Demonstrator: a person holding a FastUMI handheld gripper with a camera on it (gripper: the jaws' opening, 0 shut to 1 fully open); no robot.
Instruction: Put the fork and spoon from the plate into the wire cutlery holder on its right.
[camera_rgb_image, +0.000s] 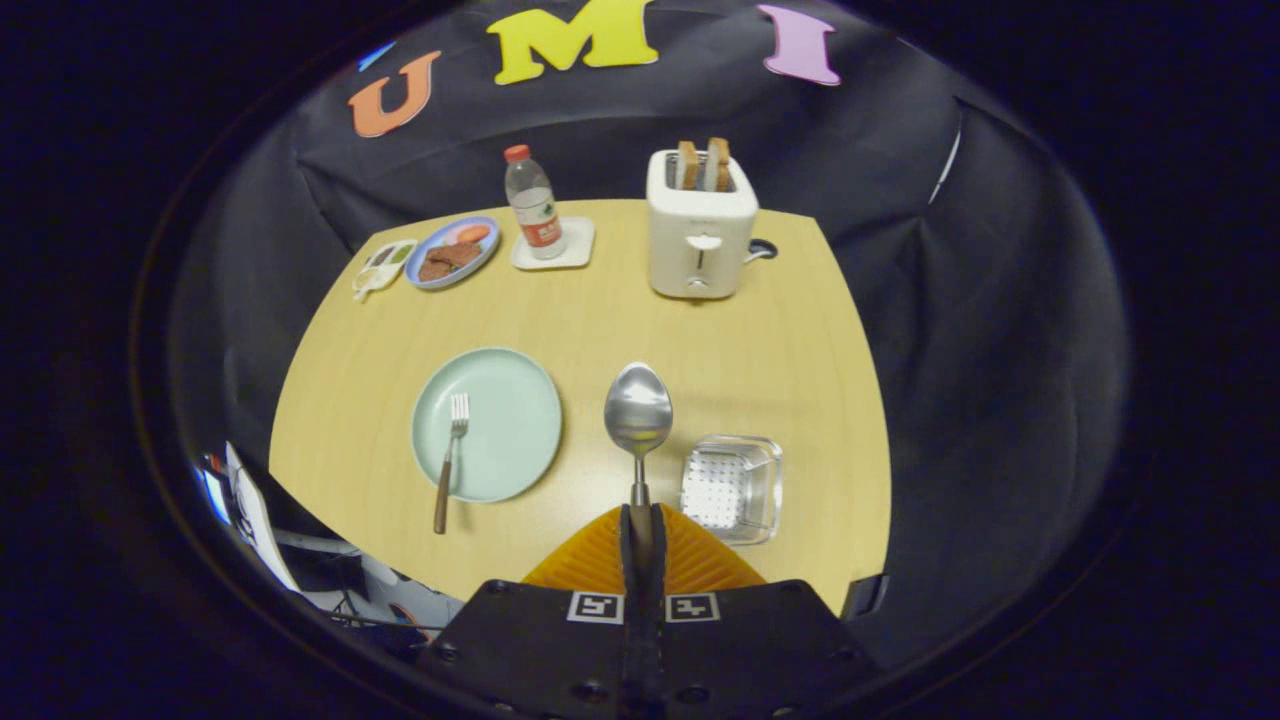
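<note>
Orange claw (641, 530) is seen clenched on the spoon (638, 412), held above the desk (600, 310), with the wire cutlery holder (732, 487) at three o'clock and the fork (451, 455) left on the plate (510, 420).

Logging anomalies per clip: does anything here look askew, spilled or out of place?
Nothing spilled or damaged. The fork lies with its handle overhanging the green plate rim. The gripper is shut on the spoon, left of the cutlery holder.

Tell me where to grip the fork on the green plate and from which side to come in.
With the tongs shut on the spoon now, the fork waits. Probably best to grip its brown handle where it overhangs the near rim of the green plate, coming from above, fingers straddling the handle: that end seems to sit raised off the table.
</note>
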